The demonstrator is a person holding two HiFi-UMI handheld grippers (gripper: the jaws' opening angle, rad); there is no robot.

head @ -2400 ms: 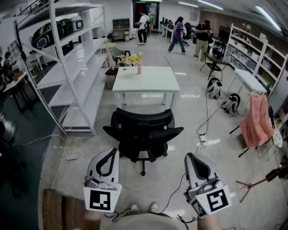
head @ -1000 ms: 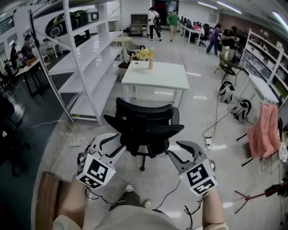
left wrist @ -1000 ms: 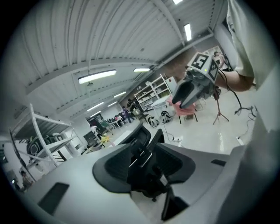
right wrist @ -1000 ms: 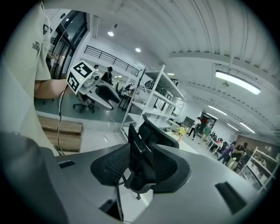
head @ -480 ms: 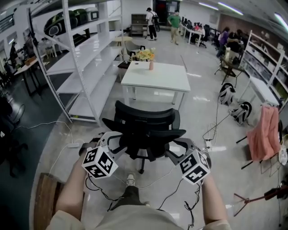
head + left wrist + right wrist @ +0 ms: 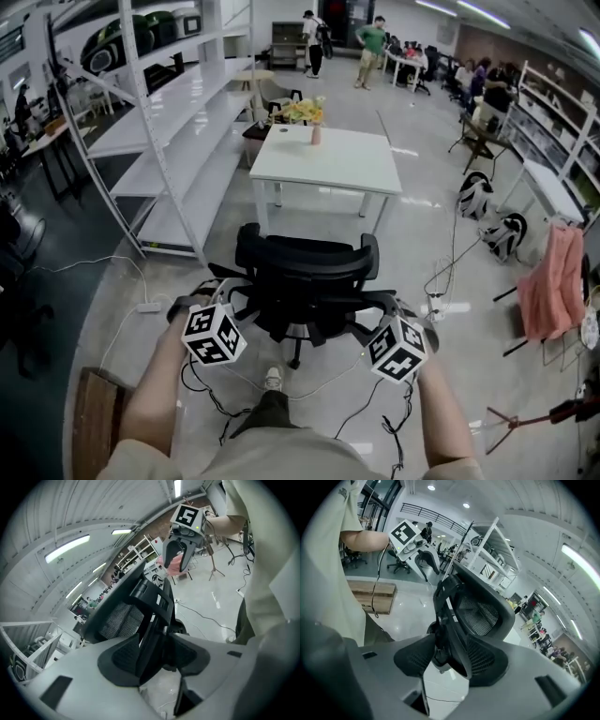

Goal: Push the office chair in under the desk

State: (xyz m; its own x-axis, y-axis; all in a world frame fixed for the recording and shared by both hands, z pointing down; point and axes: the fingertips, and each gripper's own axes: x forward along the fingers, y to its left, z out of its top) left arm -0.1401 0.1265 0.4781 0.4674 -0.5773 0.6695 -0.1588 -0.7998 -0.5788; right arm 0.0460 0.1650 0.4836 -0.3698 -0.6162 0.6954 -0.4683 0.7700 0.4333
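Note:
A black mesh-back office chair [image 6: 305, 277] stands just in front of me, its back toward me, a short way from the white desk [image 6: 328, 164]. My left gripper [image 6: 228, 302] is at the left edge of the chair back and my right gripper [image 6: 373, 317] at the right edge. In the left gripper view the jaws [image 6: 154, 653] are opening and the chair's back frame [image 6: 154, 620] runs between them. In the right gripper view the jaws [image 6: 445, 656] are opening too, and the back frame [image 6: 450, 620] passes between them. Neither pair visibly presses on it.
A white shelving rack [image 6: 159, 122] runs along the left. Flowers and a pink bottle [image 6: 305, 117] sit at the desk's far end. Cables [image 6: 319, 375] and a power strip [image 6: 150, 307] lie on the floor, backpacks [image 6: 487, 220] to the right, a wooden pallet [image 6: 94, 422] at near left.
Both grippers have gone forward from behind the chair to the two side edges of its back. Their jaws now straddle the frame. I have stepped closer to the chair.

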